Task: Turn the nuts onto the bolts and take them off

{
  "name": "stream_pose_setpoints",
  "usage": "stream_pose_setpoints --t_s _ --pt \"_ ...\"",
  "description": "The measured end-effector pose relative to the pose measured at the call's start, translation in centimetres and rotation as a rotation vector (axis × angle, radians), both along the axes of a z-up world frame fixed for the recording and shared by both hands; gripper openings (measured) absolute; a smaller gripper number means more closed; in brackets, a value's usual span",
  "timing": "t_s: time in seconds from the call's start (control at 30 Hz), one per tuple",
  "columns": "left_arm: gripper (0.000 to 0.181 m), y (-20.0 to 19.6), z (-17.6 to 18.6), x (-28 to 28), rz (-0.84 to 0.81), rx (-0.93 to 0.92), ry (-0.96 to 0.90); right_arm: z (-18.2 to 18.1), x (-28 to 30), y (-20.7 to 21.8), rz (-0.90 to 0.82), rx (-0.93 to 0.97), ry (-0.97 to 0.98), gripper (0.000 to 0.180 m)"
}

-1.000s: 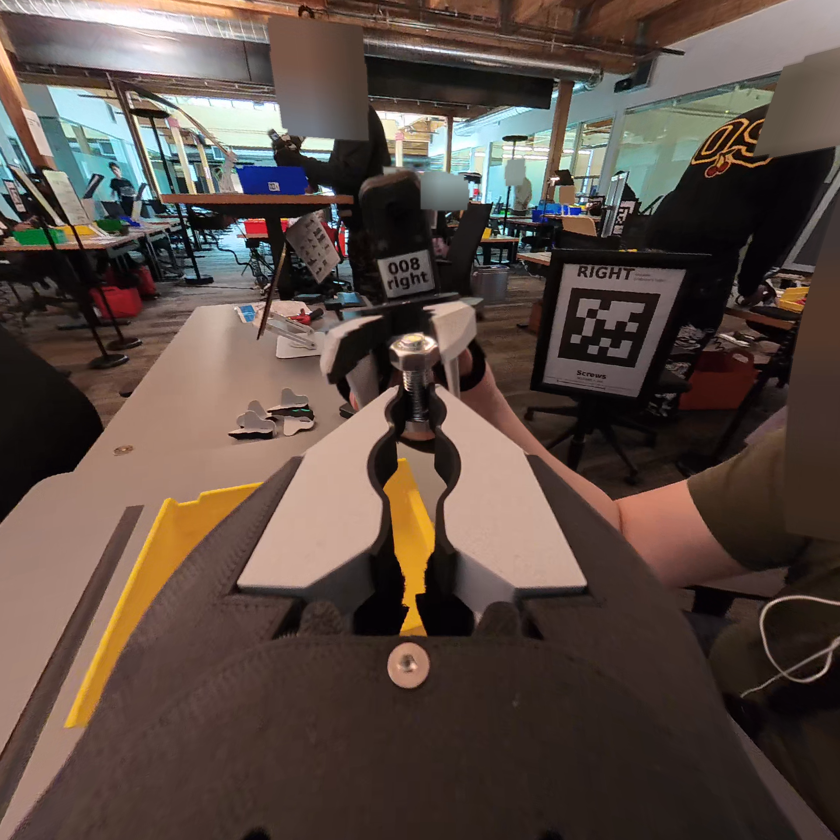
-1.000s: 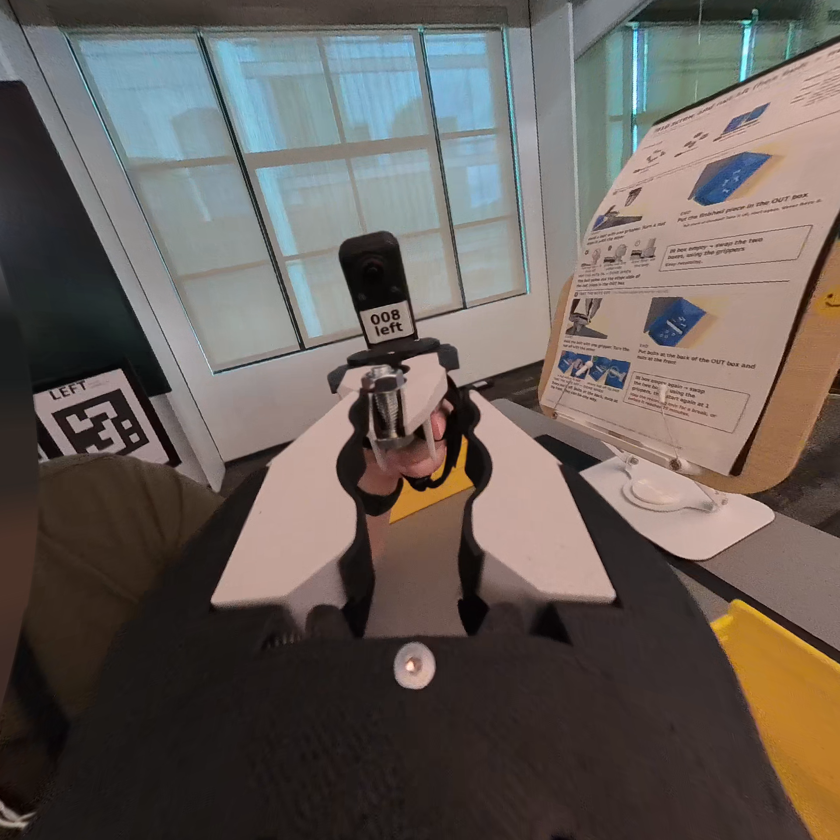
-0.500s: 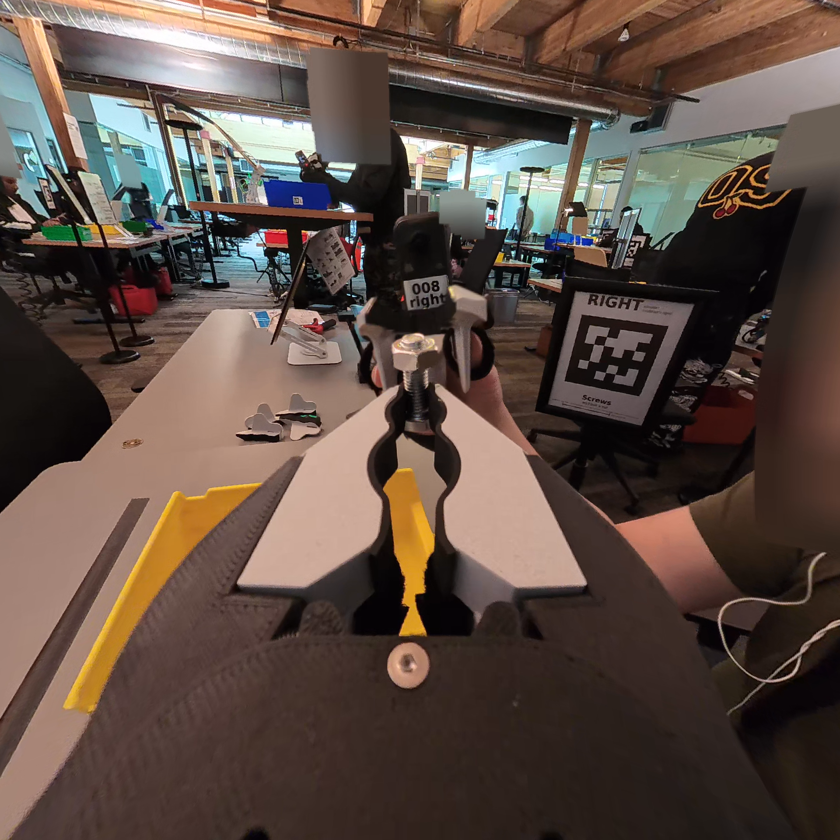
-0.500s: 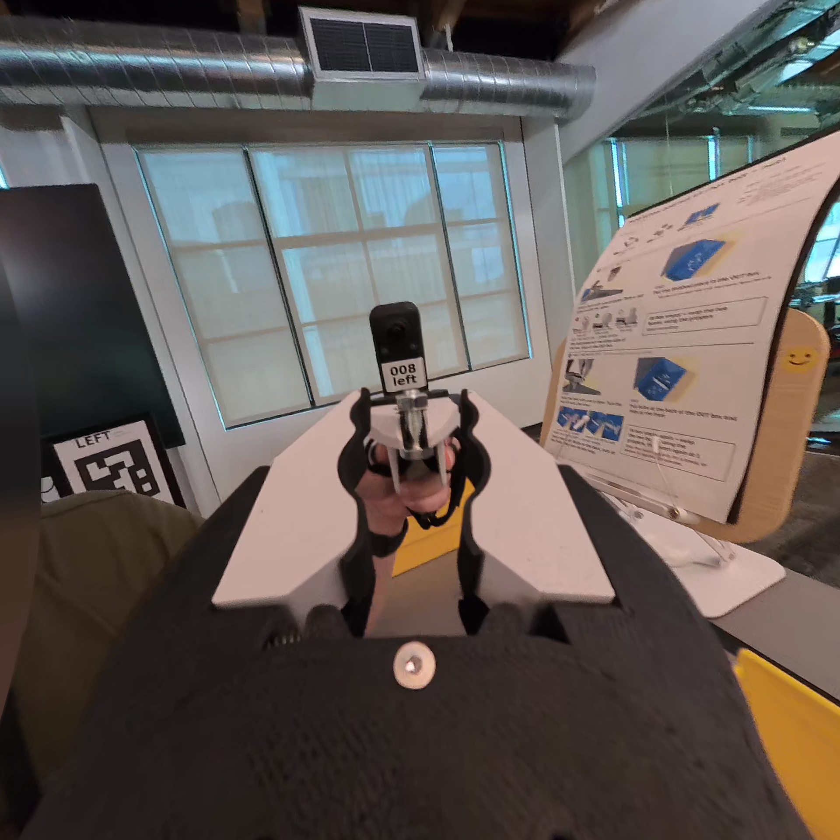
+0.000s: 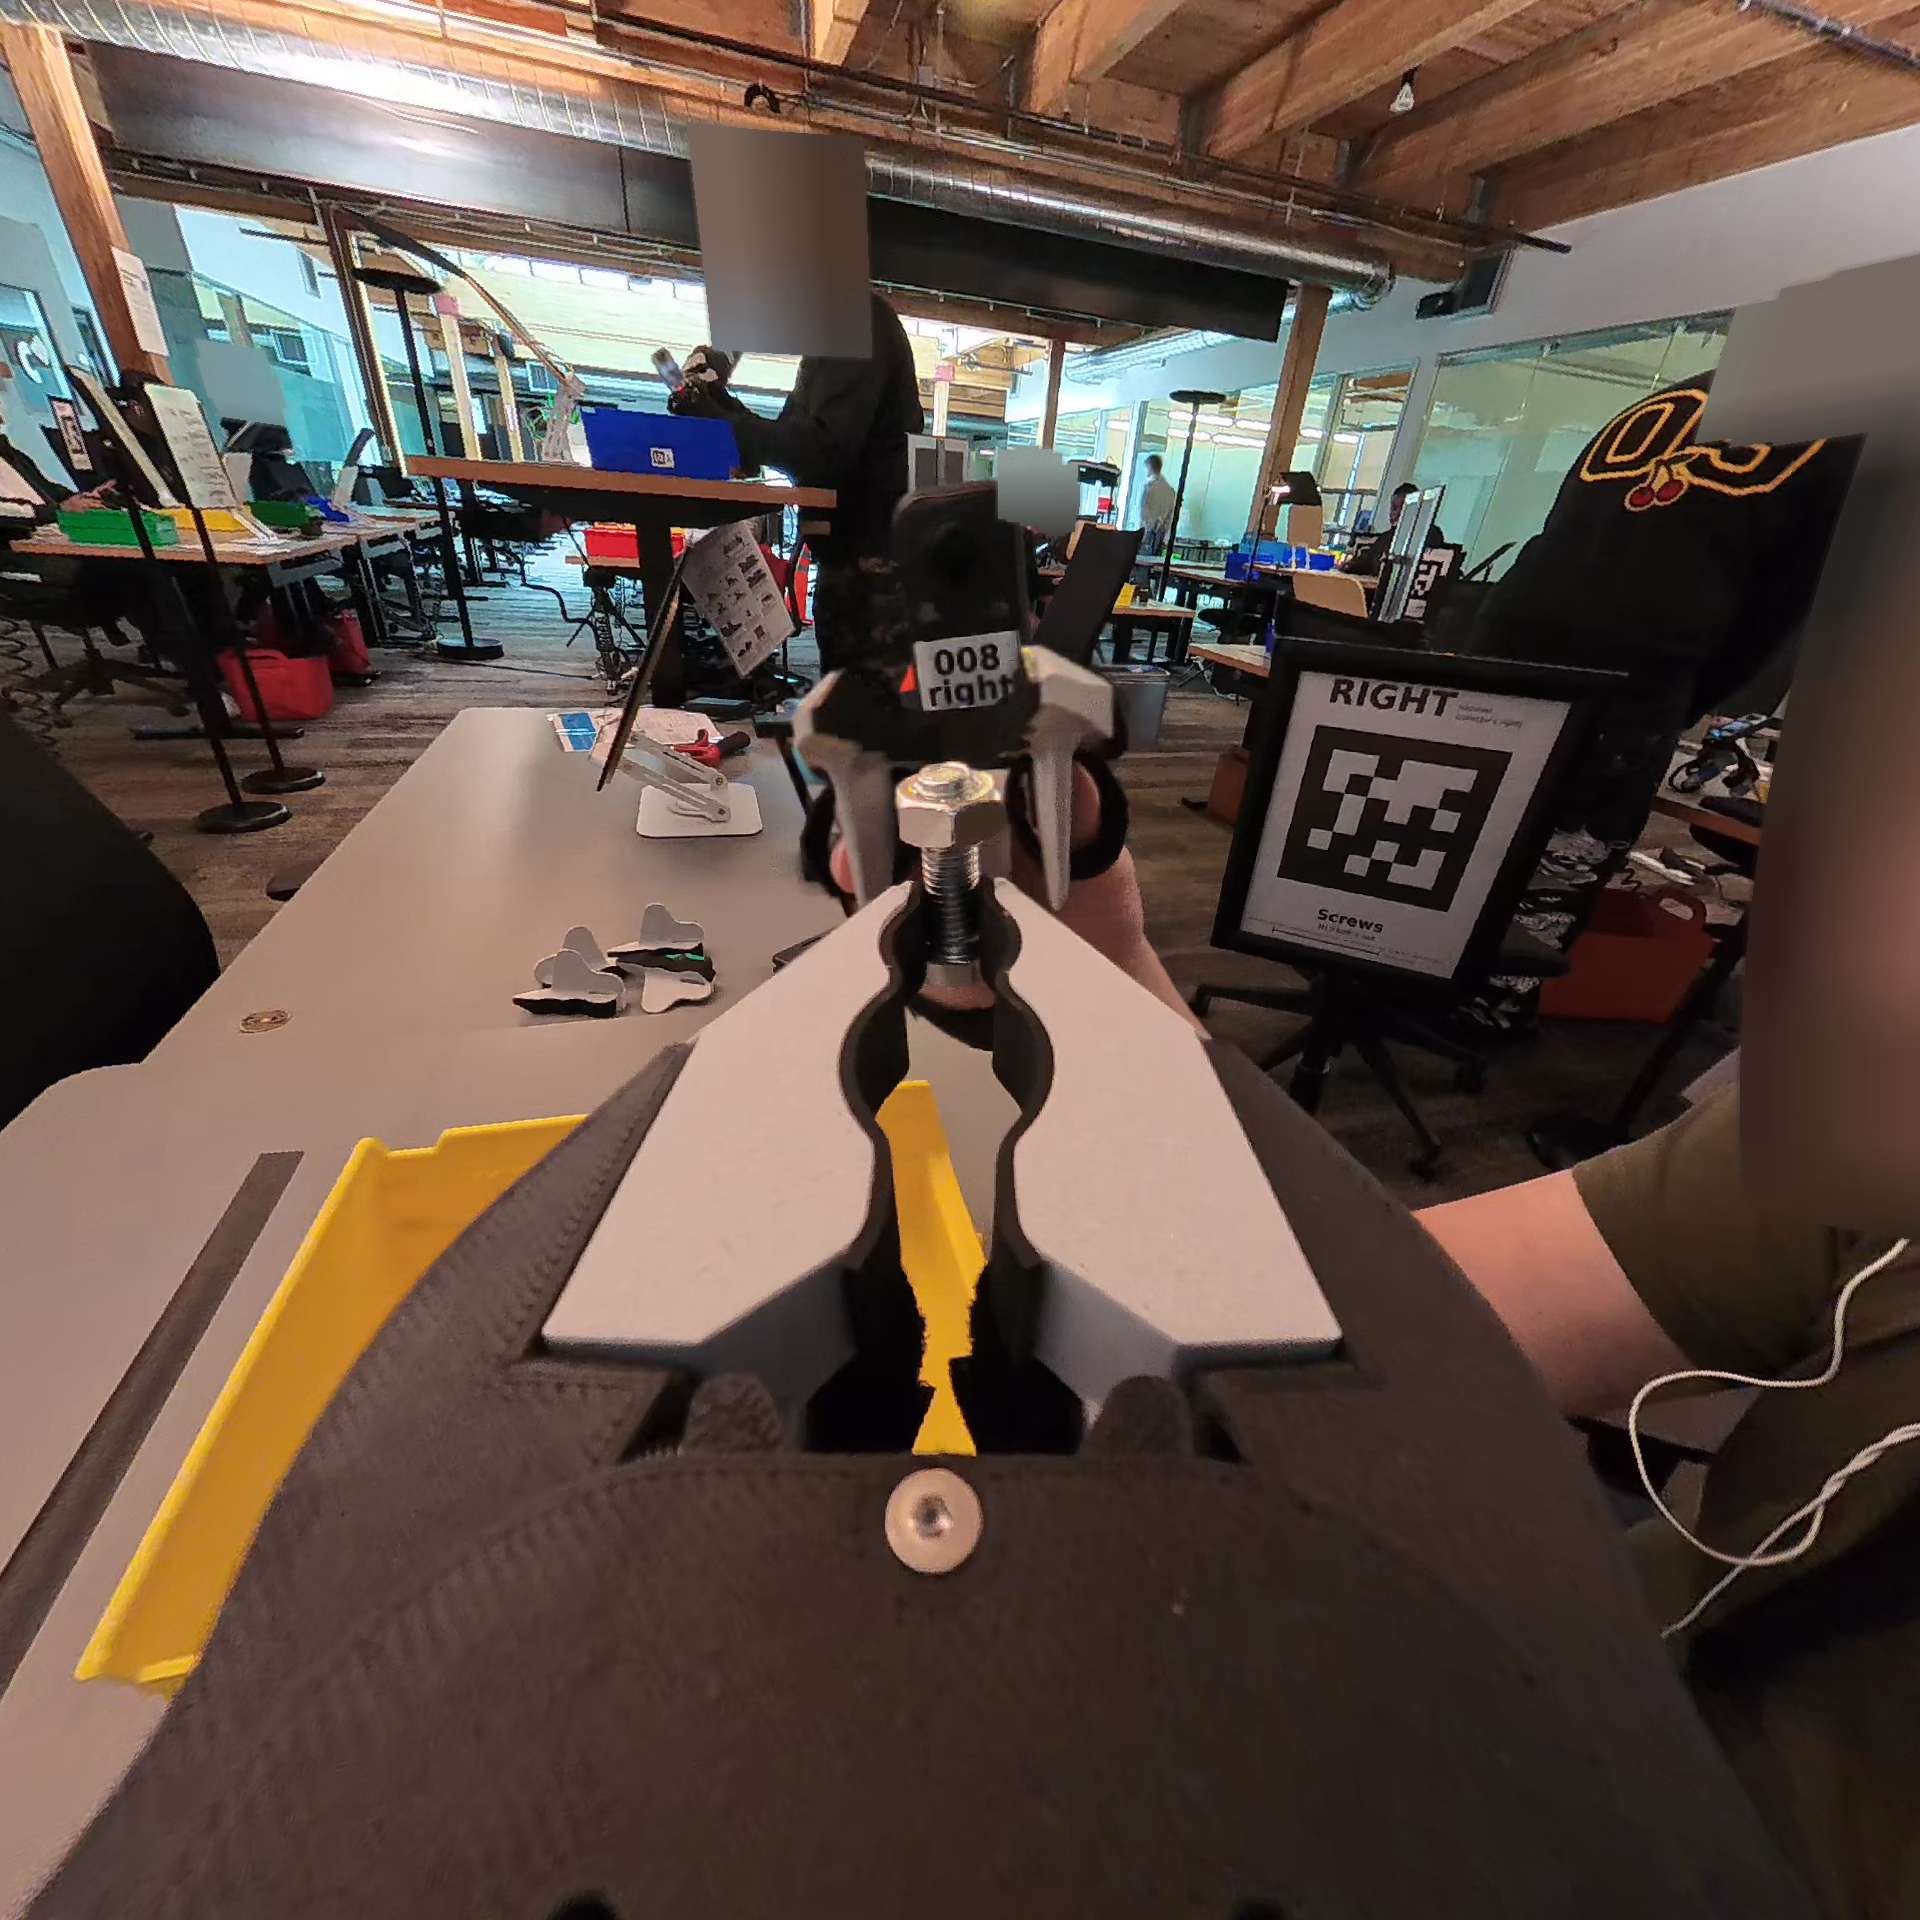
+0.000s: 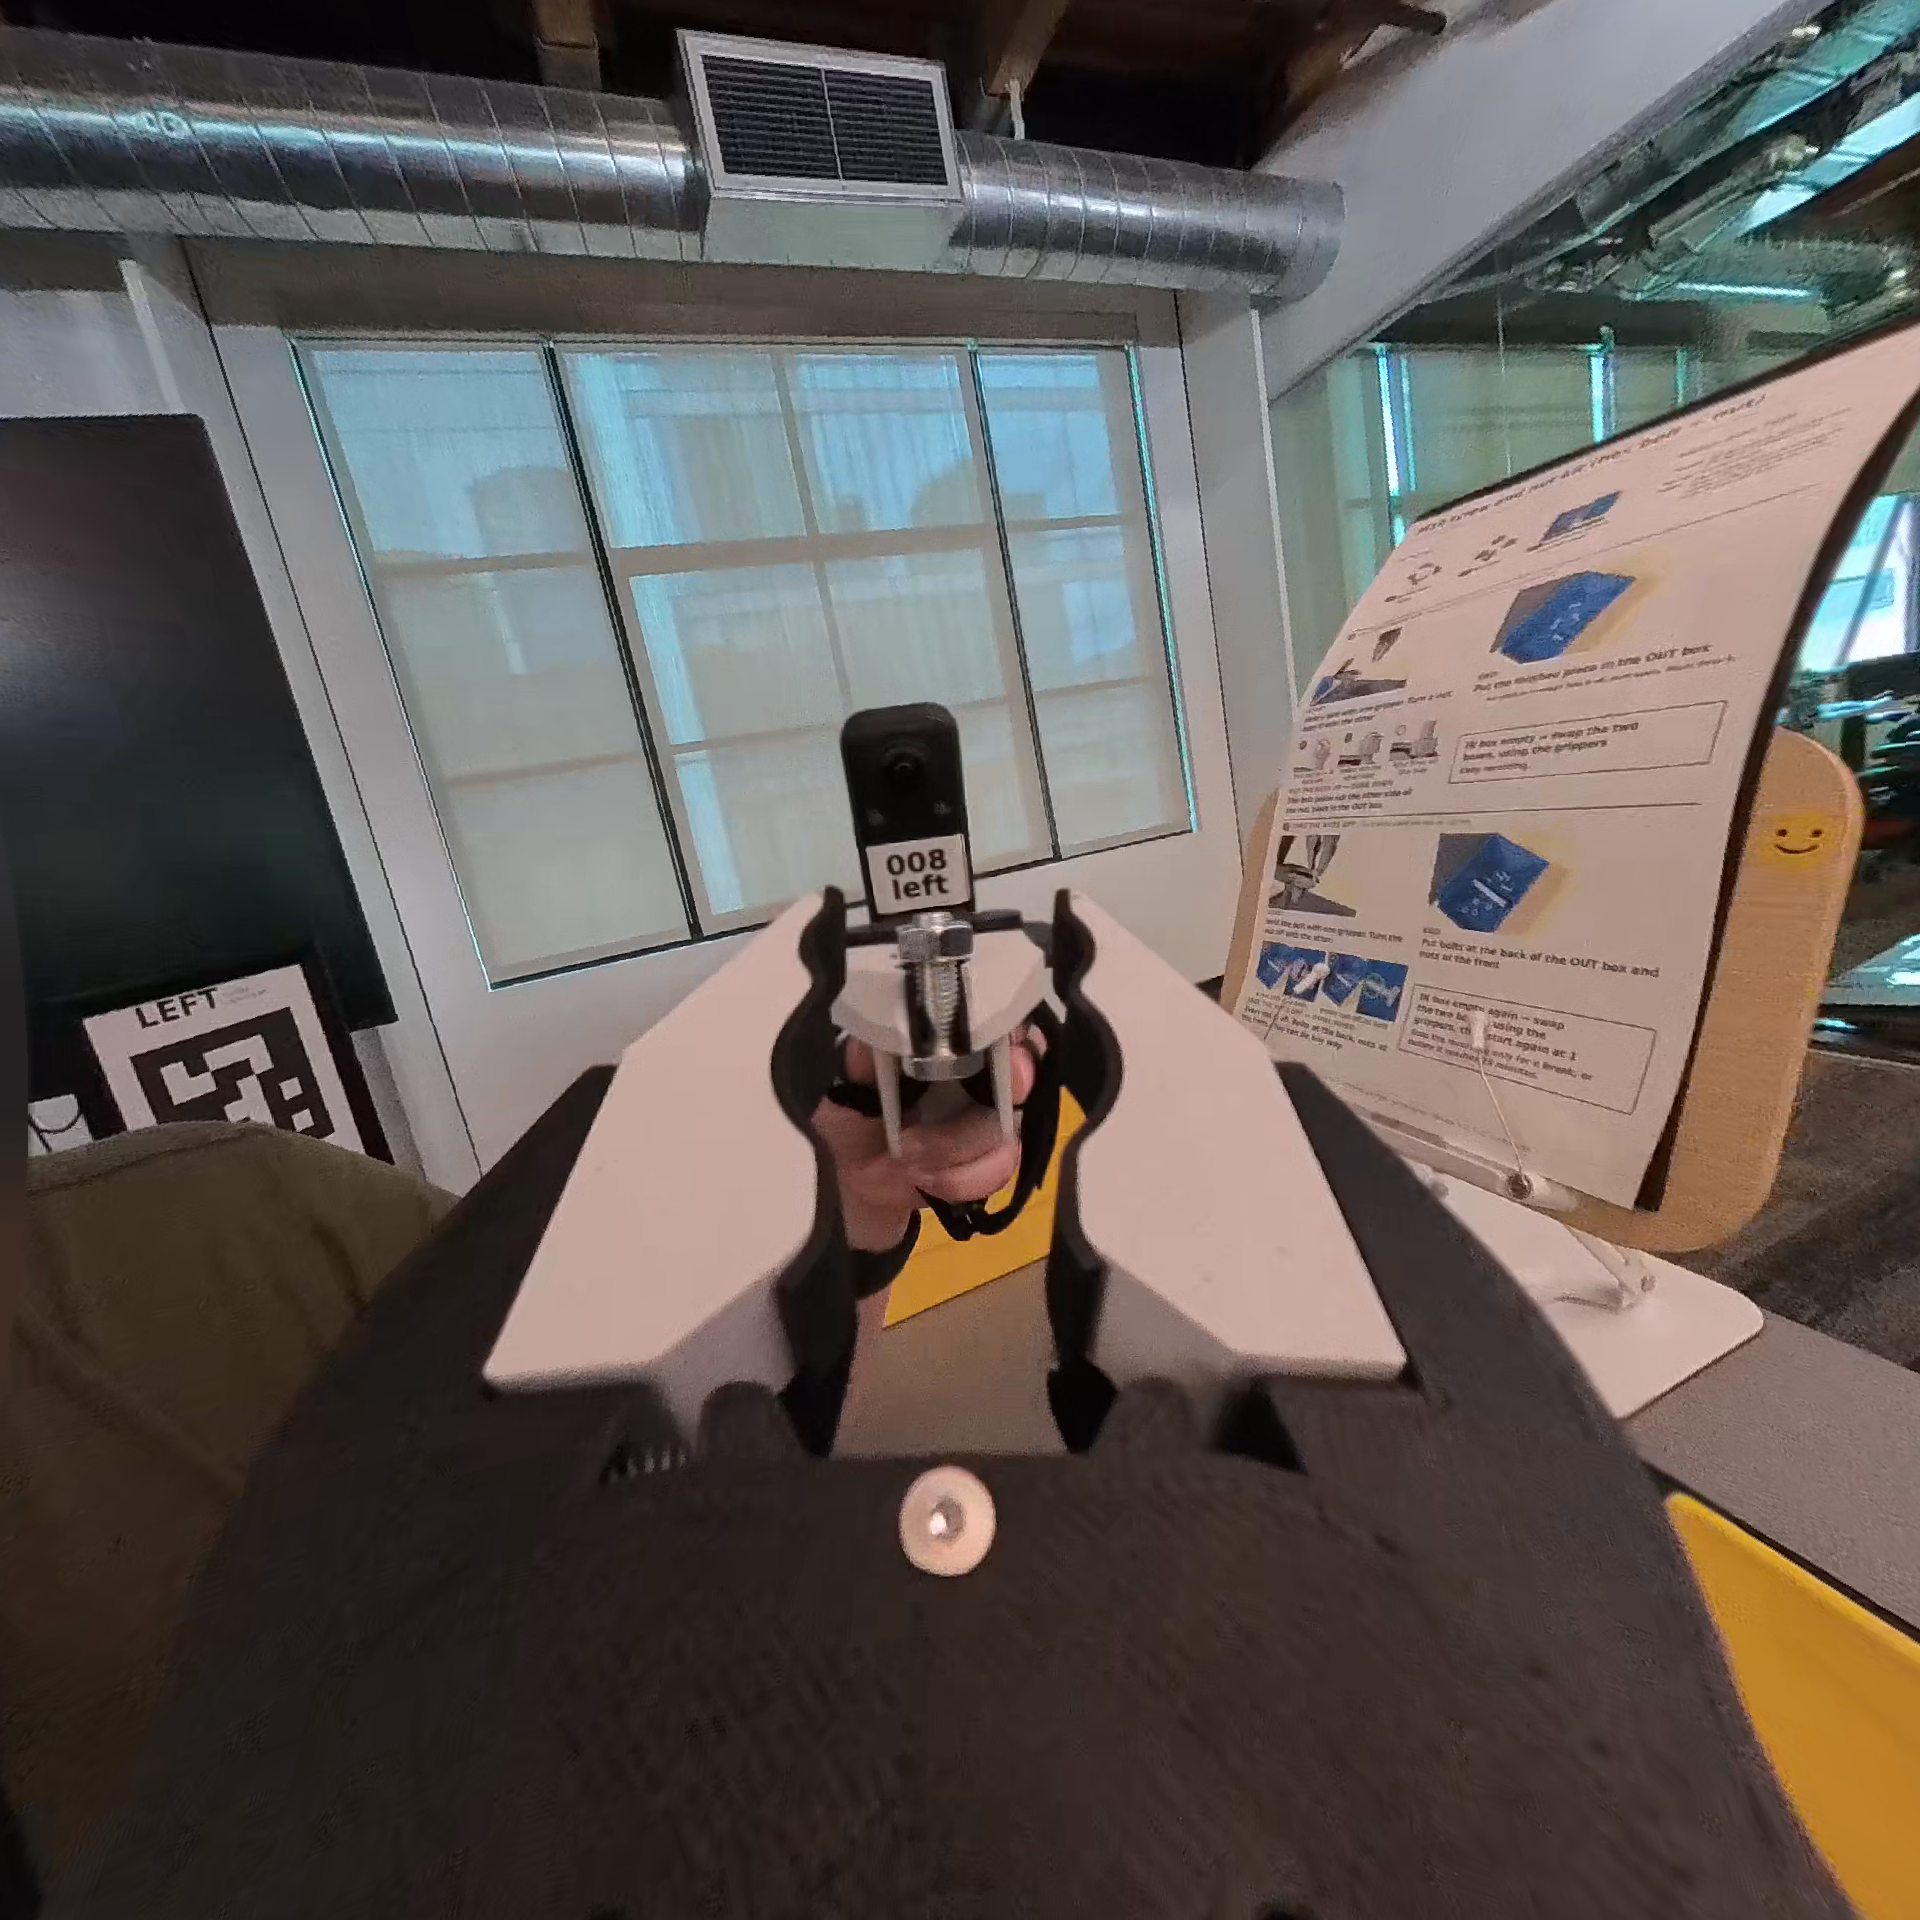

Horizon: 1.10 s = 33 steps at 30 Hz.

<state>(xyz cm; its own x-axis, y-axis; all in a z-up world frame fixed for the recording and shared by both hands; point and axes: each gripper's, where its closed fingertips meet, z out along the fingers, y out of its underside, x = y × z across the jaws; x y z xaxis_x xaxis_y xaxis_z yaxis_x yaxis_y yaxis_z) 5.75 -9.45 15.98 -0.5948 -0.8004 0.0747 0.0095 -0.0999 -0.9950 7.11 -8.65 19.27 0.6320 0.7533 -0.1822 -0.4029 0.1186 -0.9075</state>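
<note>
My left gripper [image 5: 948,920] is shut on the threaded shank of a steel bolt [image 5: 943,883] and holds it upright in the air. A hex nut [image 5: 948,819] sits at the bolt's top end. My right gripper [image 6: 940,935] is open and faces the left one head-on. Its two fingers [image 5: 864,831] stand on either side of the nut with a small gap on each side. In the right wrist view the bolt [image 6: 932,1013] and nut [image 6: 933,943] show between my open jaws, held by the left gripper [image 6: 940,1039].
A yellow bin [image 5: 312,1351] lies on the grey table [image 5: 468,883] under the left gripper, and another yellow bin [image 6: 1818,1714] at lower right. An instruction board [image 6: 1558,831], a framed marker sign [image 5: 1392,821], loose finger pads [image 5: 613,966] and people stand around. Only a small space, under 4 cm, lies between the two pairs of fingers.
The right gripper drew back from the bolt half a second ago and has come in again, open, around the nut. The left gripper stays shut on the bolt.
</note>
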Motion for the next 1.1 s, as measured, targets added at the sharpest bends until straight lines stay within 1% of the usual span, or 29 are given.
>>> stream_pose_setpoints --t_s 0.13,0.23,0.37,0.43,0.5,0.57,0.63,0.73,0.8,0.93,1.0,1.1 --pt "0.007 0.0 0.0 0.0 0.002 0.001 -0.002 -0.8 0.1 0.8 -0.006 -0.053 -0.002 0.038" --pt "0.007 -0.3 -0.1 0.1 -0.022 -0.005 0.003 -2.1 1.2 2.3 -0.074 -0.123 -0.01 0.038" --pt "0.007 -0.2 -0.2 0.2 -0.017 -0.003 0.006 -0.6 -0.2 1.0 -0.008 -0.052 -0.004 0.039" --pt "0.007 0.0 -0.2 0.2 -0.016 -0.009 0.008 -0.2 -0.3 0.8 -0.035 -0.032 -0.021 0.039" --pt "0.007 0.2 -0.2 0.2 -0.008 -0.009 0.013 -0.6 0.2 1.2 -0.099 -0.045 -0.06 0.039" --pt "0.007 0.8 -0.4 0.5 0.033 0.013 0.013 -1.1 1.3 1.6 -0.163 -0.055 -0.085 0.04" --pt "0.007 1.5 -0.6 0.8 0.062 0.024 0.013 -1.1 2.4 1.6 -0.198 -0.042 -0.071 0.04" --pt "0.007 2.6 -0.3 0.7 0.097 0.006 0.006 -0.6 3.0 1.5 -0.204 0.0 -0.037 0.041" --pt "0.007 3.4 -0.1 0.4 0.154 0.03 0.0 -0.3 3.0 1.5 -0.195 0.043 -0.017 0.044" --pt "0.007 4.8 -0.6 -1.1 0.293 0.073 0.018 0.2 0.4 1.1 -0.114 0.085 -0.007 0.051" --pt "0.007 5.2 -0.7 -2.4 0.339 0.076 0.019 0.3 -1.1 1.4 -0.067 0.076 -0.057 0.052" --pt "0.007 5.2 -0.7 -4.4 0.378 0.073 0.008 -0.4 -4.4 2.4 -0.03 0.048 -0.166 0.054"
